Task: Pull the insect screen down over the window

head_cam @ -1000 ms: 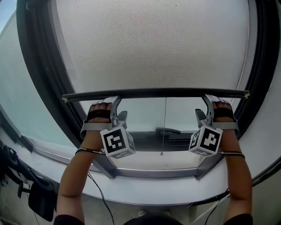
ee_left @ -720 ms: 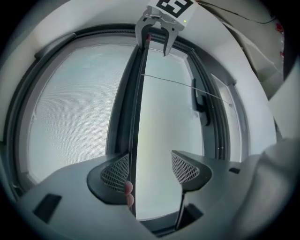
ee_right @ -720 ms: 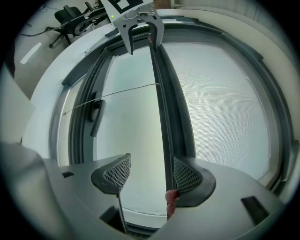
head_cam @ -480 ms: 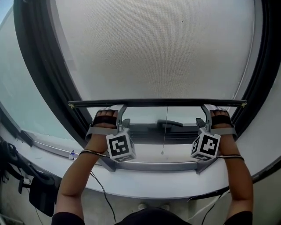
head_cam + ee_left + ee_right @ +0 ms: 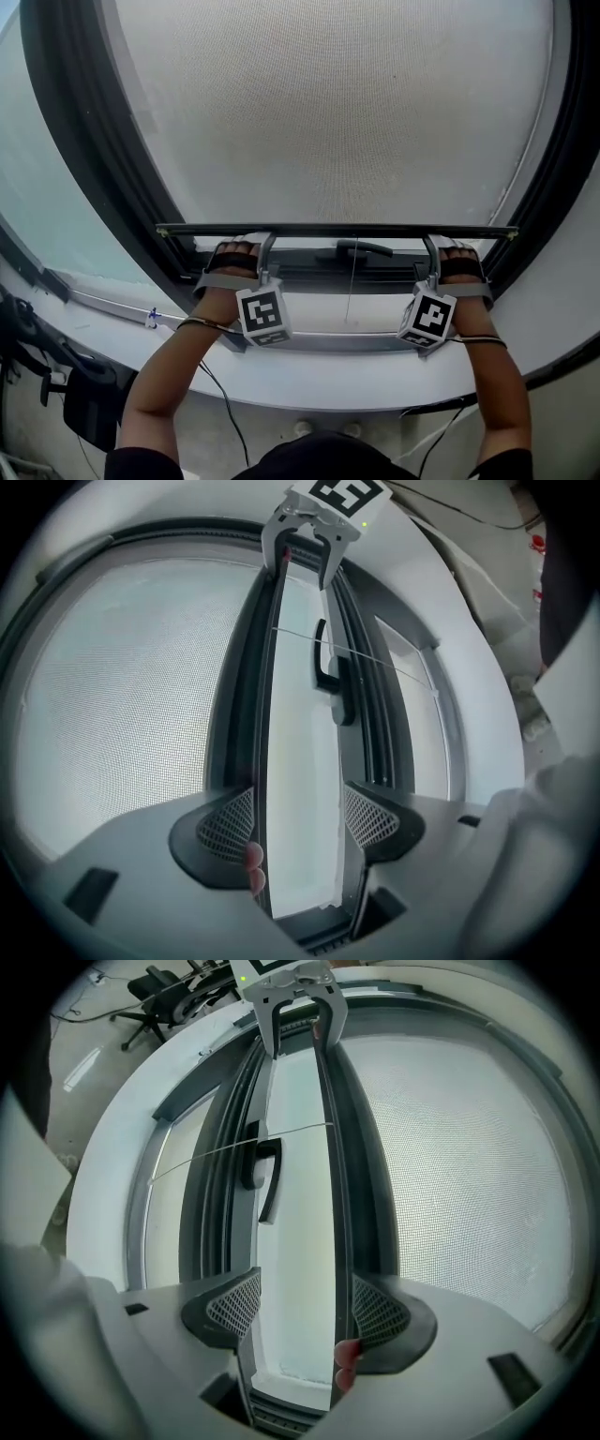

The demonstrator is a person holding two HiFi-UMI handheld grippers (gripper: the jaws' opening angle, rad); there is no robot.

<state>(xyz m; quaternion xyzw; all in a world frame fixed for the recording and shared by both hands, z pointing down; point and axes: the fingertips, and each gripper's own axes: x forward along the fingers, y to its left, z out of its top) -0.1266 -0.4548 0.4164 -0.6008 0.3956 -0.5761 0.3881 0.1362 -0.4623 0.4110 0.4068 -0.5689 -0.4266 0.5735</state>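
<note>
The pale mesh insect screen covers most of the window. Its dark bottom bar runs level just above the window handle. My left gripper sits at the bar's left end and my right gripper at its right end. In the left gripper view the bar lies against one pad while the left gripper stands wide open. The right gripper is equally wide, with the bar along one pad. Fingertips show beside each bar.
A thin pull cord hangs from the bar's middle. The dark window frame curves round both sides above the white sill. A cable trails down from the left arm. An office chair stands behind.
Both grippers and the bottom bar have come down together. The strip of uncovered glass under the bar has shrunk, and the bar is now level with the window handle.
</note>
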